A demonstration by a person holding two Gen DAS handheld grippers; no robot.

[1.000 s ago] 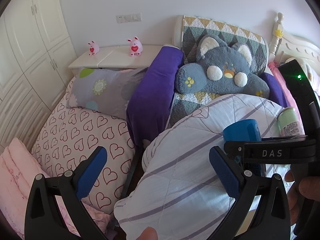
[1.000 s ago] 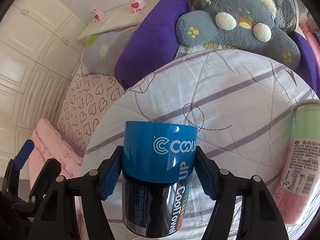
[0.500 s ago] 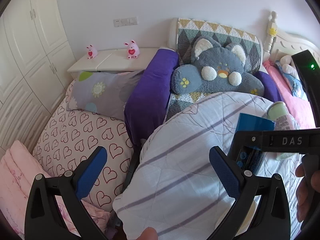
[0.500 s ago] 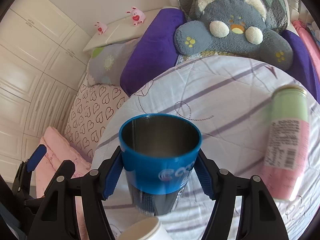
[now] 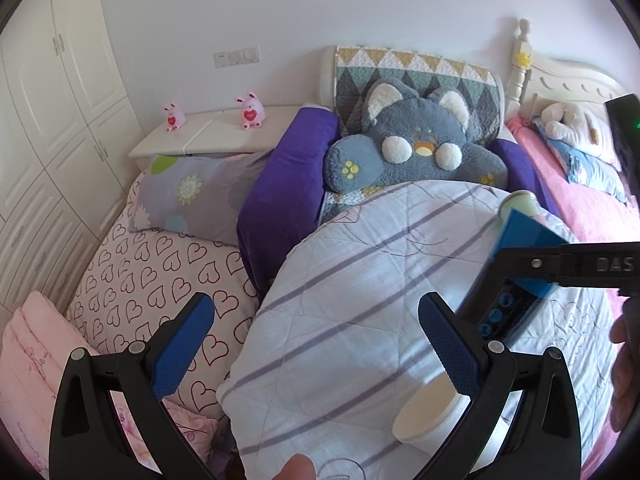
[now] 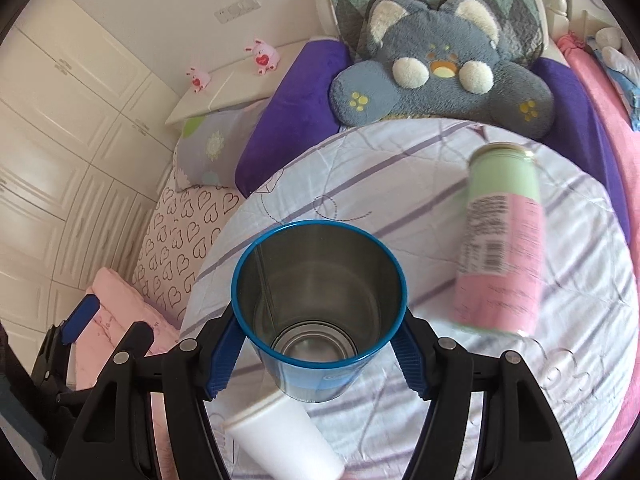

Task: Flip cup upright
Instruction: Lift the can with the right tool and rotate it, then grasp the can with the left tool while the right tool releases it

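Note:
My right gripper (image 6: 318,354) is shut on a blue cup (image 6: 320,312) with a steel inside. The cup's mouth faces up toward the camera, and it is held above the striped quilt (image 6: 400,200). In the left wrist view the cup (image 5: 520,256) shows at the right, tilted, between the right gripper's black arms. My left gripper (image 5: 320,332) is open and empty over the quilt's (image 5: 360,300) left part.
A green and pink can (image 6: 500,244) lies on the quilt right of the cup. A white paper cup (image 6: 284,440) lies on its side near the front edge; it also shows in the left wrist view (image 5: 428,416). A grey cat cushion (image 6: 436,76) and purple pillow (image 6: 296,108) lie behind.
The right gripper has turned the blue cup over: its mouth pointed down a second ago and now faces up. The left gripper has drawn back a little and stayed open.

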